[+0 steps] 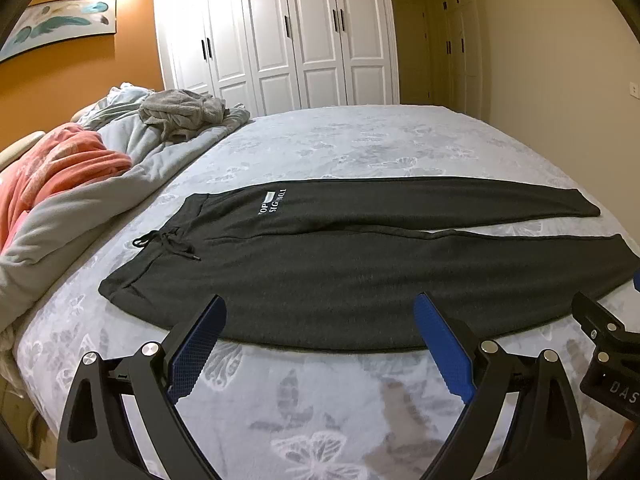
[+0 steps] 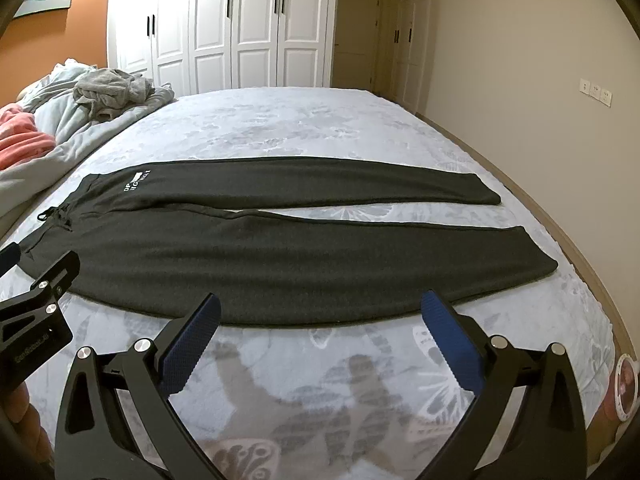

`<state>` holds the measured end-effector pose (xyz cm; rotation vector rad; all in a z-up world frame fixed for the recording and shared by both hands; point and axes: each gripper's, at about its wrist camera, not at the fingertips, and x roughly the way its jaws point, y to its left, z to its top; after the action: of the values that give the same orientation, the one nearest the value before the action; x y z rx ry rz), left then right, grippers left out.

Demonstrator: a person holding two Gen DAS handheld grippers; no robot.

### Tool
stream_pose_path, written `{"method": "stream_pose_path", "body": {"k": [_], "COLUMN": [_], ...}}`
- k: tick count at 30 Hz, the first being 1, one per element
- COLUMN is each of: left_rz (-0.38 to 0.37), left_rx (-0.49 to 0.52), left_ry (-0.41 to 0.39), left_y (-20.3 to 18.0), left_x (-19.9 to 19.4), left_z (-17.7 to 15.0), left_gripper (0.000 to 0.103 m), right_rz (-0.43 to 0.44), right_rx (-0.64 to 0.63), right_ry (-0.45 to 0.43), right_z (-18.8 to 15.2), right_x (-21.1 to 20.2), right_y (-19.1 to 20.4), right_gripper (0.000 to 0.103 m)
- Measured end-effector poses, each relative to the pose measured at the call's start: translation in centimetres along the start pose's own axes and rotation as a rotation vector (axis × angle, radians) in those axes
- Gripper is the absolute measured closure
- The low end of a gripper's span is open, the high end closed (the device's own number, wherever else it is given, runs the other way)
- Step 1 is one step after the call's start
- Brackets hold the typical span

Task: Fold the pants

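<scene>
Dark grey sweatpants (image 1: 340, 276) lie flat on the bed, waistband and drawstring (image 1: 168, 244) to the left, both legs stretched to the right, slightly apart. White lettering sits near the far hip. They also show in the right wrist view (image 2: 280, 256). My left gripper (image 1: 320, 320) is open and empty, hovering at the near edge of the near leg, toward the waist. My right gripper (image 2: 320, 312) is open and empty at the same near edge, further toward the cuffs. Each gripper shows at the side of the other's view.
The bed (image 1: 360, 148) has a pale grey butterfly-print sheet. A grey duvet (image 1: 100, 200), a pink blanket (image 1: 60, 164) and a crumpled grey garment (image 1: 180, 114) are piled at the left. White wardrobes (image 1: 280, 32) stand behind. The bed's right edge (image 2: 568, 220) drops to the floor.
</scene>
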<state>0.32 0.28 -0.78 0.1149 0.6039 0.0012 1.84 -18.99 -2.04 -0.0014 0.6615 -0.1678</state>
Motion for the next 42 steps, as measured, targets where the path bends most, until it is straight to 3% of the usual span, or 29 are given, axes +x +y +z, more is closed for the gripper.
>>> {"method": "stream_pose_path", "body": {"k": [42], "left_rz": [0.006], "left_rx": [0.005], "left_ry": [0.004], "left_y": [-0.2], "left_x": [0.3], "left_z": [-0.2], "left_gripper": [0.011], "right_rz": [-0.001], "right_rx": [0.005], "right_ry": [-0.002], "right_z": [-0.2], "right_x": [0.0], "right_y": [0.2], "right_gripper": [0.005]}}
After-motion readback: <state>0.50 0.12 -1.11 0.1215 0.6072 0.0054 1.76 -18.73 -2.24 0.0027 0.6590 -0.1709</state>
